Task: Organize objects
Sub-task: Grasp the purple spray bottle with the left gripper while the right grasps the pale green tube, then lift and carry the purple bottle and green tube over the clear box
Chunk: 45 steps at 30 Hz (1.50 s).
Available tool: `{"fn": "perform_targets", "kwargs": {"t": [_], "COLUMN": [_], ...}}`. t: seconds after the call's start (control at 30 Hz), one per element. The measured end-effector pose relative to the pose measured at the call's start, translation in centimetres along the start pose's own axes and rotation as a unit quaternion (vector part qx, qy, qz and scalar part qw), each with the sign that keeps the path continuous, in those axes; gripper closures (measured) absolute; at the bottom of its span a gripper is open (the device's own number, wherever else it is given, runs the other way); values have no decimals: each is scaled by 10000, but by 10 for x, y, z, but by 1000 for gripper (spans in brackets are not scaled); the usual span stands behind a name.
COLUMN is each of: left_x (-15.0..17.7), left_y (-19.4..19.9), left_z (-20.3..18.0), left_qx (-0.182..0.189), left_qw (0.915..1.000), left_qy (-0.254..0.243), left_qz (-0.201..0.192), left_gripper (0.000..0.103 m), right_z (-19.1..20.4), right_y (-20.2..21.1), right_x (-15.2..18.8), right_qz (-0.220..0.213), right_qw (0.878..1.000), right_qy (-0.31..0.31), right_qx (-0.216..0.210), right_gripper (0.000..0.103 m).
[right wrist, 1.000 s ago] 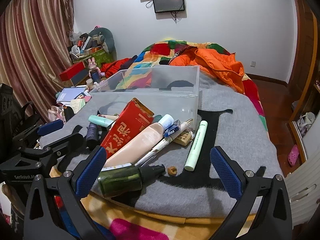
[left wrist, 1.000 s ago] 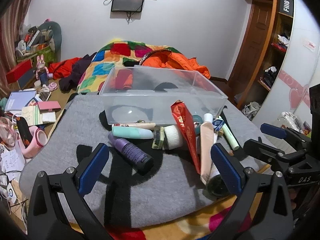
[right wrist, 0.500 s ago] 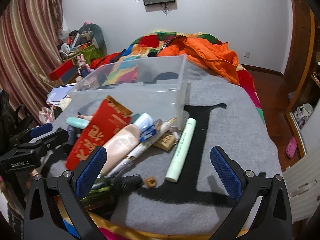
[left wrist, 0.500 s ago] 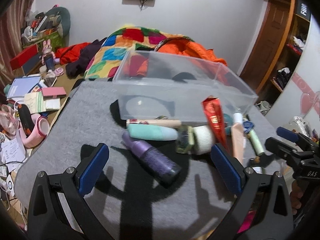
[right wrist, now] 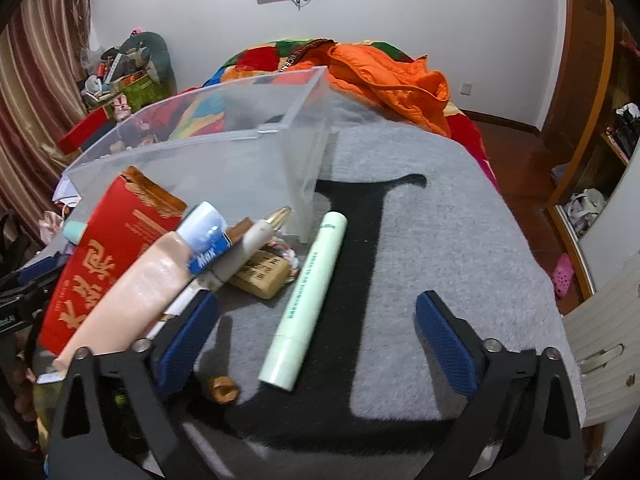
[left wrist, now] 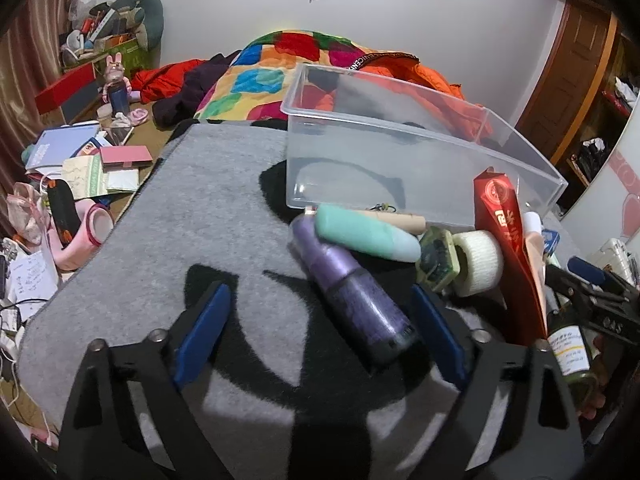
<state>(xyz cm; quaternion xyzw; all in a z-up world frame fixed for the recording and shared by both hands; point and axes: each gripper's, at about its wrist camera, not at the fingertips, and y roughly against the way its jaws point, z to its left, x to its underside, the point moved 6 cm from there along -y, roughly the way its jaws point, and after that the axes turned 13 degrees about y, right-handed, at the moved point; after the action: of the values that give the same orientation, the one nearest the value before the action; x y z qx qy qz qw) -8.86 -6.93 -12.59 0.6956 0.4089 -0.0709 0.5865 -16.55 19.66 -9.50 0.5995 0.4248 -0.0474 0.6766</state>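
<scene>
A clear plastic box (left wrist: 400, 160) (right wrist: 224, 160) stands on a grey mat (left wrist: 200, 220) with toiletries heaped along its near side. My left gripper (left wrist: 320, 328) is closing over a purple bottle (left wrist: 352, 292), which lies slanted between the jaws near the right finger; the pads are off it. Behind it lie a mint tube (left wrist: 364, 236), a white roll (left wrist: 480, 260) and a red packet (left wrist: 508, 240). My right gripper (right wrist: 316, 340) is also closing, with a pale green tube (right wrist: 312, 296) lying between its jaws, untouched. A peach tube (right wrist: 132, 296) rests against the left finger.
A small brown cap (right wrist: 224, 390) lies by the right gripper's left finger. An orange jacket (right wrist: 392, 76) and a colourful quilt (left wrist: 272, 76) lie behind the box. Books and clutter (left wrist: 80, 160) cover the bedside at left. The mat's edge drops to the floor at right.
Both grippers have come down and forward toward the pile, and their jaws have narrowed a little. The purple bottle and the pale green tube now lie between the fingers.
</scene>
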Motion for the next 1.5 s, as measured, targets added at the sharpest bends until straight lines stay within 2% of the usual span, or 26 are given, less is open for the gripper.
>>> {"fn": "perform_targets", "kwargs": {"t": [0.23, 0.3, 0.43, 0.5, 0.6, 0.67, 0.73, 1.03, 1.27, 1.5], "left_x": [-3, -4, -5, -3, -1, 1, 3, 10, -2, -23], "left_y": [6, 2, -5, -5, -2, 2, 6, 28, 51, 72], "left_z": [2, -1, -10, -13, -15, -15, -11, 11, 10, -11], "left_qx": [3, 39, -41, -37, -52, -73, -107, -269, -30, 228], "left_qw": [10000, 10000, 10000, 10000, 9999, 9998, 9997, 9991, 9987, 9969], "left_qy": [24, 46, -30, -67, -131, -165, -180, -93, 53, -115], "left_qz": [-23, 38, 14, -1, -60, -98, -124, -307, -508, -738], "left_gripper": [28, 36, 48, 60, 69, 74, 77, 78, 78, 78], "right_z": [-6, -6, -6, -6, -10, -10, -11, -21, -19, -2], "right_y": [-3, -3, -2, -2, -2, -1, 1, 21, 56, 75], "right_x": [3, 3, 3, 3, 4, 5, 7, 9, -9, -31], "right_qz": [-34, -48, -72, -78, -89, -96, -105, -361, -832, -1152], "right_qw": [9999, 9999, 9999, 9999, 9998, 9997, 9997, 9984, 9959, 9928], "right_qy": [-94, -97, -123, -141, -170, -182, -172, -412, -356, -101], "right_qx": [4, -2, 8, 3, 78, 99, 127, 114, 21, -306], "right_gripper": [40, 51, 60, 72, 85, 89, 89, 89, 89, 89]}}
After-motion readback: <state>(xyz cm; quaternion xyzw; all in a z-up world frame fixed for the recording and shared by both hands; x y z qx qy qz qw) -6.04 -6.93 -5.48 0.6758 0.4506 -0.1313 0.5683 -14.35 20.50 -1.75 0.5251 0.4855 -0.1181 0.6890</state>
